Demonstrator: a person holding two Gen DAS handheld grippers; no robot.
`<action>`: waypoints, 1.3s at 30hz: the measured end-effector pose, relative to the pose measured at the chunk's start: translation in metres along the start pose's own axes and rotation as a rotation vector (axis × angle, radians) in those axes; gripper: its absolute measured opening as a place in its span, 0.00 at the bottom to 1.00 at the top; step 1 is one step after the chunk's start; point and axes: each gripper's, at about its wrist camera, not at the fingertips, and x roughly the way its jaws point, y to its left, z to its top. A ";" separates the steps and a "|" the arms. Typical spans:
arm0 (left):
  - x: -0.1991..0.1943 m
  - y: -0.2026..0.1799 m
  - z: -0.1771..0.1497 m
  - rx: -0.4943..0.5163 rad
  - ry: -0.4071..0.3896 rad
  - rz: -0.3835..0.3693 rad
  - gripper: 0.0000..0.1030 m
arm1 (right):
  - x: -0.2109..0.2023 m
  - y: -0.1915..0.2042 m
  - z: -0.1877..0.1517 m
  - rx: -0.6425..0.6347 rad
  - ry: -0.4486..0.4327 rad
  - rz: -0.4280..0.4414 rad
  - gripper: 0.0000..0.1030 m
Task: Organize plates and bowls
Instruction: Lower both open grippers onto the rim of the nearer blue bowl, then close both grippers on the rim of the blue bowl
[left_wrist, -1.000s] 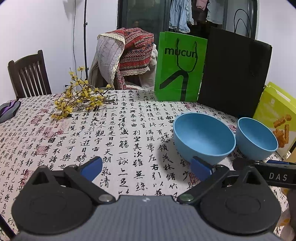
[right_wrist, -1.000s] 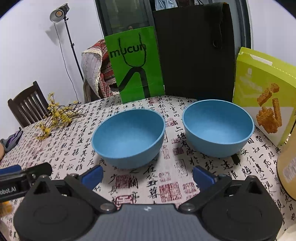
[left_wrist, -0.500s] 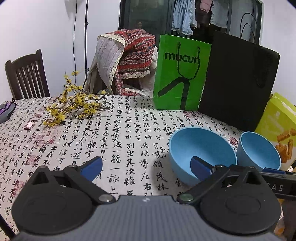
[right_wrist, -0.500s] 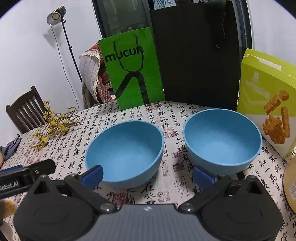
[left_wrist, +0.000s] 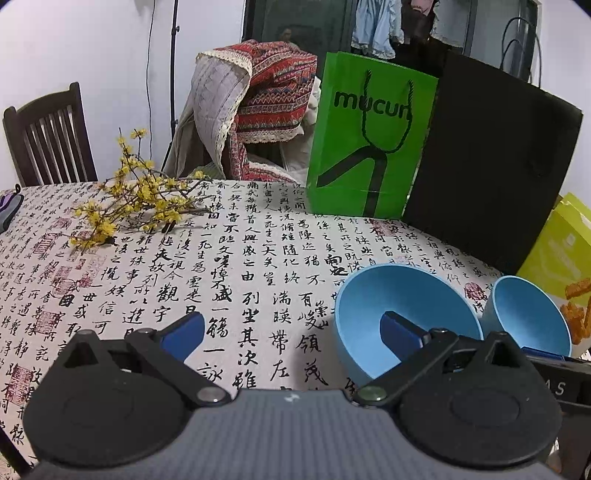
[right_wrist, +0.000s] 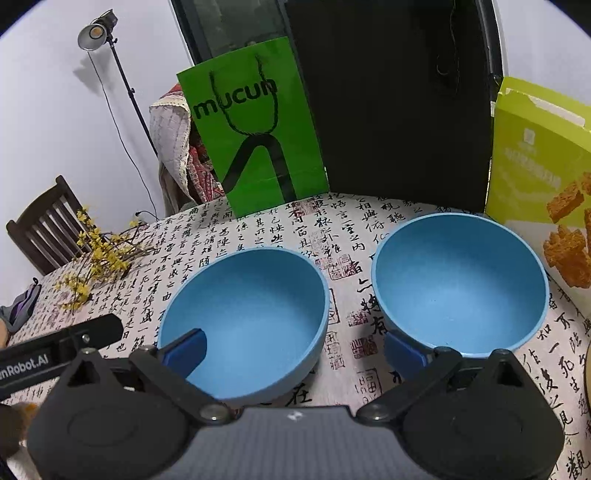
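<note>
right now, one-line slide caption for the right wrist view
Open right gripper faces two empty blue bowls standing side by side on a calligraphy tablecloth.

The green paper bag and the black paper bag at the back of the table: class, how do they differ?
The green paper bag is bright and printed with "mucun" lettering; the black paper bag is plain. The green bag is shorter and narrower; the black one stands taller and wider. The green bag stands left of the black. Both stand upright and have cord handles.

Evenly, softly lit indoors, with a lit studio lamp (right_wrist: 96, 32) glowing at upper left in the right wrist view. Soft shadows under both bowls on the surface (left_wrist: 258, 258). Strong fisheye bending, dark corners, sharp focus, no glare.
</note>
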 end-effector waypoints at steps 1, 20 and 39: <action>0.003 0.000 0.001 -0.008 0.006 0.000 1.00 | 0.002 0.000 0.001 -0.002 0.002 -0.001 0.98; 0.026 0.002 0.009 -0.034 0.041 0.020 1.00 | 0.015 0.000 0.009 -0.107 -0.040 -0.049 0.67; 0.044 -0.013 0.005 -0.007 0.104 -0.012 0.70 | 0.036 0.007 0.015 -0.183 0.012 -0.082 0.38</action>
